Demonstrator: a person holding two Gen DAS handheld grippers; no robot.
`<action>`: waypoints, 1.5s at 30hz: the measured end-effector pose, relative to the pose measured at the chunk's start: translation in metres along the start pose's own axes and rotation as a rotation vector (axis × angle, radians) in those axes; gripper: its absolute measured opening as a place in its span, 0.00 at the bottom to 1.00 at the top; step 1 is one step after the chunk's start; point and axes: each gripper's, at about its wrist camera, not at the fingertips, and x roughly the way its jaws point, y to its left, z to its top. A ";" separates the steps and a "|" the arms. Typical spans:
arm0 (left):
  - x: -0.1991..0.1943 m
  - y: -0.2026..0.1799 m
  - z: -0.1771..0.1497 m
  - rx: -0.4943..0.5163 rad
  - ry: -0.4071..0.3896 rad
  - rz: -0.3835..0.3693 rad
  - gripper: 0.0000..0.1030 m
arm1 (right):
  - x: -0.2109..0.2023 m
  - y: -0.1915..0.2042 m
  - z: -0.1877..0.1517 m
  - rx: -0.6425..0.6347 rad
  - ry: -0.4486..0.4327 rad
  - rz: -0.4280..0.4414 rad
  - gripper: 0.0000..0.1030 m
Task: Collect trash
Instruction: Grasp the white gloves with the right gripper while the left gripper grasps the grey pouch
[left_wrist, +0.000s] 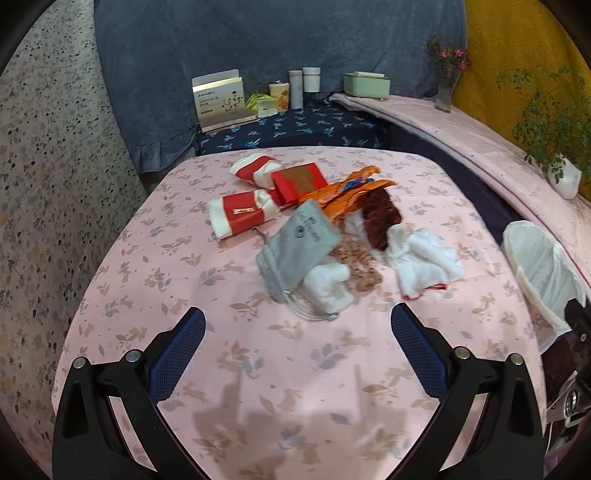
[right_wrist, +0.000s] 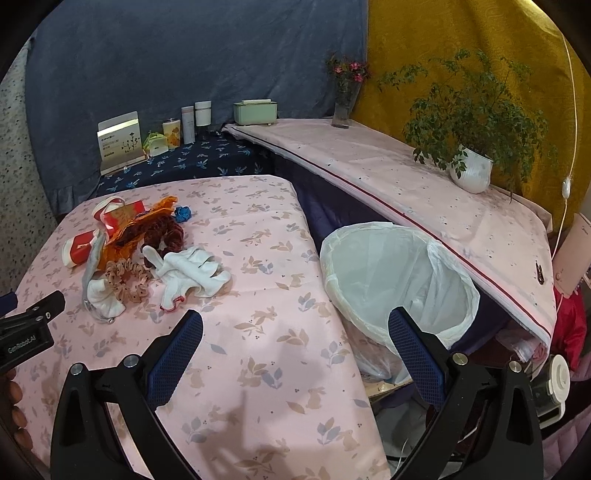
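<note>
A heap of trash lies on the pink rabbit-print tablecloth (left_wrist: 258, 369): red and white boxes (left_wrist: 240, 216), an orange wrapper (left_wrist: 347, 194), a grey pouch (left_wrist: 299, 247), a dark red scrunchie (left_wrist: 380, 218), a speckled scrunchie (left_wrist: 360, 266) and white cloths (left_wrist: 424, 258). The heap also shows in the right wrist view (right_wrist: 147, 254), with a blue scrap (right_wrist: 183, 213) beside it. My left gripper (left_wrist: 297, 328) is open and empty, just short of the heap. My right gripper (right_wrist: 295, 332) is open and empty over the table's right edge, beside the bin (right_wrist: 399, 273) lined with a white bag.
A dark blue side table (right_wrist: 199, 162) at the back holds a carton, cans and bottles. A long pink shelf (right_wrist: 424, 206) on the right carries a green box, a flower vase and a potted plant (right_wrist: 472, 170). The left gripper body (right_wrist: 29, 332) shows at the left edge.
</note>
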 end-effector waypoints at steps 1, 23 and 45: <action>0.004 0.005 0.000 -0.007 0.002 0.015 0.93 | 0.003 0.002 0.000 0.001 0.005 0.002 0.93; 0.058 0.022 0.005 -0.064 0.089 -0.107 0.93 | 0.057 0.049 0.009 -0.024 0.073 0.026 0.93; 0.103 0.022 0.045 -0.114 0.151 -0.249 0.12 | 0.134 0.097 0.027 -0.039 0.163 0.130 0.69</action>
